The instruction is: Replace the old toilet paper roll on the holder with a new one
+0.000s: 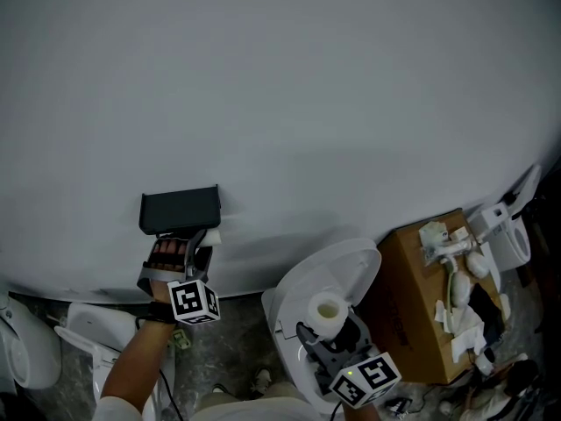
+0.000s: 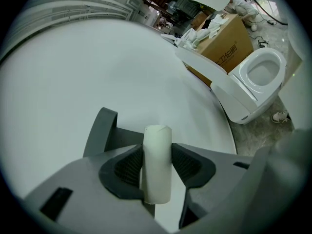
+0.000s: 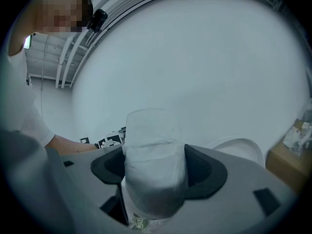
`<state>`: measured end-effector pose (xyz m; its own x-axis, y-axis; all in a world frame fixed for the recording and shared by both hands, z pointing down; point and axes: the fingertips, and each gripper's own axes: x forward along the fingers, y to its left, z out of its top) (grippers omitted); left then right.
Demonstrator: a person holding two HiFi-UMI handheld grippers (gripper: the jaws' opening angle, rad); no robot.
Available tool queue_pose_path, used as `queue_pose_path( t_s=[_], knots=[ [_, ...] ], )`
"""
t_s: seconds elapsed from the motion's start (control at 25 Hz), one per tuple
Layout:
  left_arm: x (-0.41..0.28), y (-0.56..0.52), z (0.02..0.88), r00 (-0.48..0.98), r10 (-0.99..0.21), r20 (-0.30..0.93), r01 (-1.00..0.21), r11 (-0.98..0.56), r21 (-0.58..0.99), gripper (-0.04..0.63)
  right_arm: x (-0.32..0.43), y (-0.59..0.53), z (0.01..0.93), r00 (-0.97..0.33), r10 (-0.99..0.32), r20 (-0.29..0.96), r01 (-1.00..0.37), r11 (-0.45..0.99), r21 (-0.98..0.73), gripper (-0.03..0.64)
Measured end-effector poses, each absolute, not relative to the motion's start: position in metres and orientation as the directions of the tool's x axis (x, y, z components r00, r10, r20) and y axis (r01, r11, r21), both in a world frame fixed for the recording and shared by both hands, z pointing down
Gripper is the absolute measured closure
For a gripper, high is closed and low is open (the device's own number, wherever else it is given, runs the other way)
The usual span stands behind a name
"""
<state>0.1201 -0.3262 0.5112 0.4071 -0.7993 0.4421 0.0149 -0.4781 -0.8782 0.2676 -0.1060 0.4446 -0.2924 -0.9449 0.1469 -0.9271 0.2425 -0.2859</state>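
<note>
The left gripper [image 1: 200,239] is holding a pale tube [image 1: 213,235] under the dark holder [image 1: 179,209], the right gripper [image 1: 326,330] gripping a white roll [image 1: 327,310] over the toilet [image 1: 344,261].

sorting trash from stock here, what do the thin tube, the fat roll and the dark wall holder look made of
Thin tube: likely bare cardboard, matte off-white, smooth stiff wall.
Fat roll: tissue paper, matte white, soft wrinkled layers.
Wall holder: dark, flat, even faces; plastic or painted metal, cannot tell which.

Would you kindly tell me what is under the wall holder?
The left gripper, shut on a thin white core, is just below the holder. The holder's underside itself is hidden from above.
</note>
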Motion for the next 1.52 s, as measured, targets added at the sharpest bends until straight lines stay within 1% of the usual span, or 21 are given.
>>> queue_pose_path(
  t_s=[0.4, 1.12, 1.52],
  knots=[
    [0.153, -0.321, 0.510, 0.456, -0.777, 0.434, 0.043, -0.467, -0.883, 0.414, 0.282, -0.097, 0.450, -0.260, -0.953, 0.155, -0.933, 0.207, -0.295, 0.287],
    [0.212, -0.301, 0.511, 0.552, -0.710, 0.437, 0.153, -0.429, -0.890, 0.414, 0.301, -0.087, 0.453, -0.220, -0.964, 0.152, -0.938, 0.166, -0.306, 0.287],
    [0.246, -0.272, 0.499, 0.636, -0.653, 0.411, 0.159, -0.411, -0.898, 0.414, 0.310, -0.079, 0.453, -0.187, -0.970, 0.152, -0.945, 0.136, -0.296, 0.287]
  ],
)
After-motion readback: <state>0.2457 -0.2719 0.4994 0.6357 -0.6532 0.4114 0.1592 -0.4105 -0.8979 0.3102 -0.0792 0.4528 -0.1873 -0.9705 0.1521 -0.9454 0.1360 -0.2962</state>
